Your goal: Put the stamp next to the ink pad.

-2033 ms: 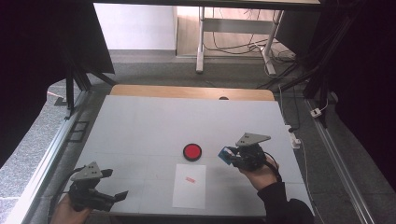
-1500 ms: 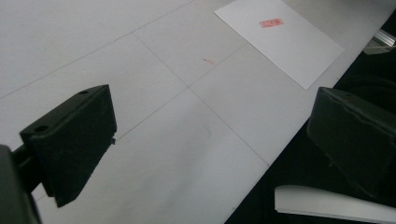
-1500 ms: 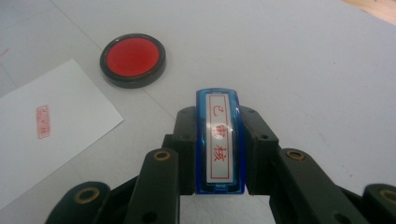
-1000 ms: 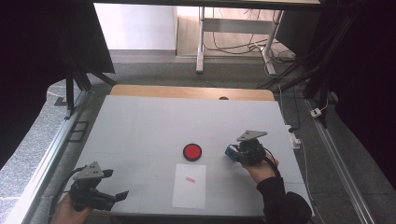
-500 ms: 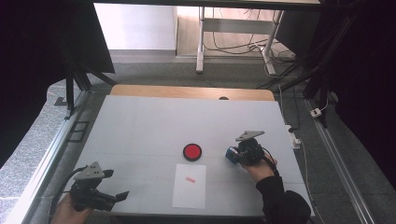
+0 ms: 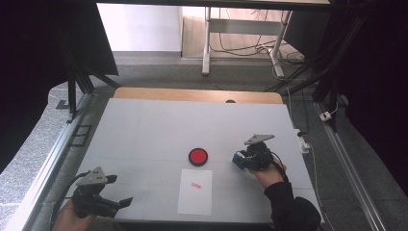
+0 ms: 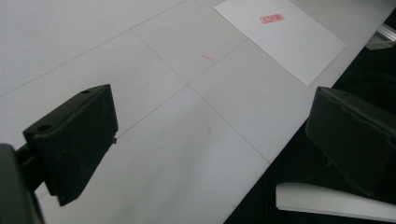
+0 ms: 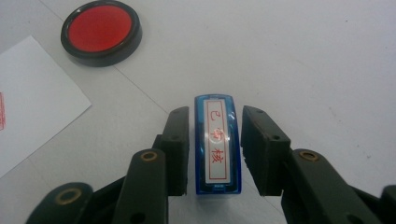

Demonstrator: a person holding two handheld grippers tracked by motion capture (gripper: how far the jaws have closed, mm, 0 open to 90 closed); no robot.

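Since a moment ago the right tongs (image 8: 215,154) have lowered the blue stamp (image 8: 217,142) onto the table (image 6: 144,130) and their jaws have just been opening; a thin gap now shows on each side of the stamp between them. At the near left edge, the left tongs (image 6: 103,195) hang wide and empty. The white sheet (image 6: 195,191) with a red imprint (image 6: 196,185) lies mid-table, the red ink pad (image 6: 198,156) just beyond it, the stamp to its right.

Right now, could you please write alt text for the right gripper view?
A blue stamp stands on the white table between the right gripper's black jaws, which have just been opening, with a small gap on each side. A round red ink pad lies beyond, and a paper corner shows at left.
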